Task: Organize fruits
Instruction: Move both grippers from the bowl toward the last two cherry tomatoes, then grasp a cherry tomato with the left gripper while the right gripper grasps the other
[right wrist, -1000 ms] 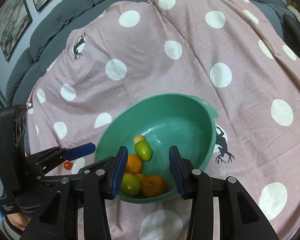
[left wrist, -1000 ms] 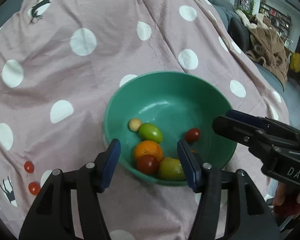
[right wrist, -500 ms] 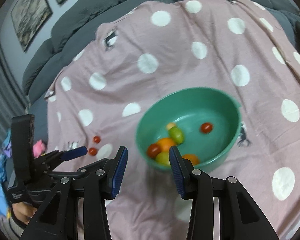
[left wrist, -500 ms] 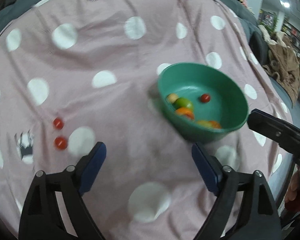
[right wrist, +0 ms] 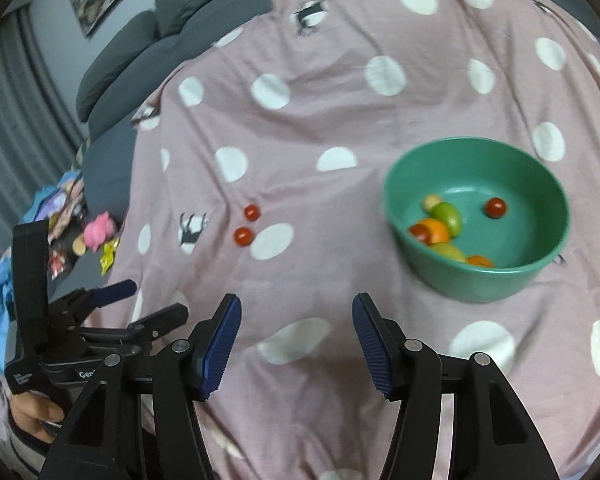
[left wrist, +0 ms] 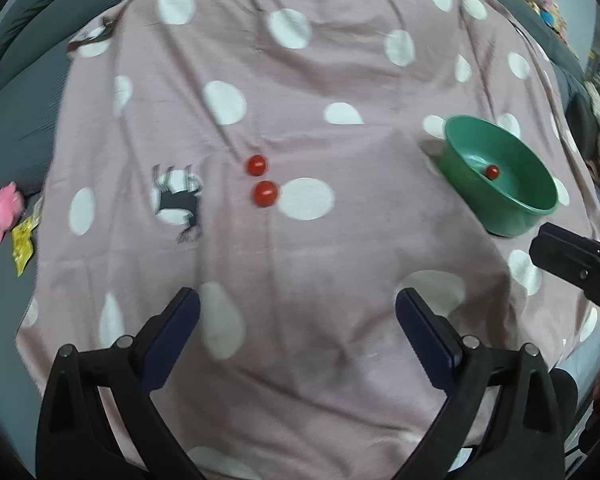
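Both grippers have been pulled back from over the green bowl (right wrist: 476,220) since a second ago, so way more of the pink polka-dot sheet (left wrist: 300,92) is seen now. The bowl is pushed off to the right side in both views, sitting on the sheet. Inside it a small pile of fruit is seen: an orange (right wrist: 434,229), a green oval one (right wrist: 447,215), a yellowish-green one (right wrist: 449,251), plus a lone cherry tomato (right wrist: 495,207) rolled off by itself.

Two more cherry tomatoes (left wrist: 257,164) (left wrist: 265,193) are left out on the sheet, just beside each other, well apart from the bowl and next to a white dot.

The left gripper (left wrist: 298,310) is spread wide, jaws having just been opening, nothing between them. The right gripper (right wrist: 296,316) is partly spread too, jaws also just opened further, empty as well. Both are held above bare sheet, with the loose tomatoes further out ahead.

Pink toy (left wrist: 4,211) and some clutter are spotted off the sheet's left edge.
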Available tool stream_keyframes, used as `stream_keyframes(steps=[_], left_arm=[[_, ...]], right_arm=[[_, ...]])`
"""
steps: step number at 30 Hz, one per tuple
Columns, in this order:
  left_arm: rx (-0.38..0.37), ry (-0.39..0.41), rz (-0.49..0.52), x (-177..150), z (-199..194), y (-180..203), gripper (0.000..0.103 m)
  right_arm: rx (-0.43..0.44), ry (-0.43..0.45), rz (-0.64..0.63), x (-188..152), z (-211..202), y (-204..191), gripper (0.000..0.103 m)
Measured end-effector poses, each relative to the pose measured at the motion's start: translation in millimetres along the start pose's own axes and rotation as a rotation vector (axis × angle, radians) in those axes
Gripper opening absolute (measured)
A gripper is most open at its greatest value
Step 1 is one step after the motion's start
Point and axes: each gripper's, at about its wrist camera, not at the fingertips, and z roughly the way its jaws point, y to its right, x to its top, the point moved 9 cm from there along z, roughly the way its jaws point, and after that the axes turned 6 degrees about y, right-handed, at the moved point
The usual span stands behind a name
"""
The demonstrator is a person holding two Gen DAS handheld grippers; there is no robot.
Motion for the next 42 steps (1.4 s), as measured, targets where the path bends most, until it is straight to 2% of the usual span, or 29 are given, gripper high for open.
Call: stream_keyframes(steps=[6, 12, 30, 38, 42], left_arm=[[-0.003, 0.009, -0.065, -4.6, -10.8, -26.6, 0.099], [-0.016, 0.020, -0.093, -4.0, -13.2, -34.8, 0.099], [-0.079, 0.061, -0.134, 5.6, 5.1, -50.3, 0.097], [-0.136, 0.048, -0.149, 13.3, 33.2, -50.8, 0.084], [-0.150, 0.042, -0.118, 28.2, 52.6, -45.0, 0.077]], right_arm=[[0.018, -0.023, -0.061, -2.1, 6.3, -30.8, 0.058], [0.016, -0.040, -0.093, -2.2, 12.6, -46.8, 0.058], [0.024, -0.068, -0.111, 5.2, 44.0, -59.0, 0.058], [0.029, -0.094, -0.080, 6.5, 71.0, -45.4, 0.058], [0.038, -0.100, -0.061, 8.9, 81.4, -36.1, 0.058]])
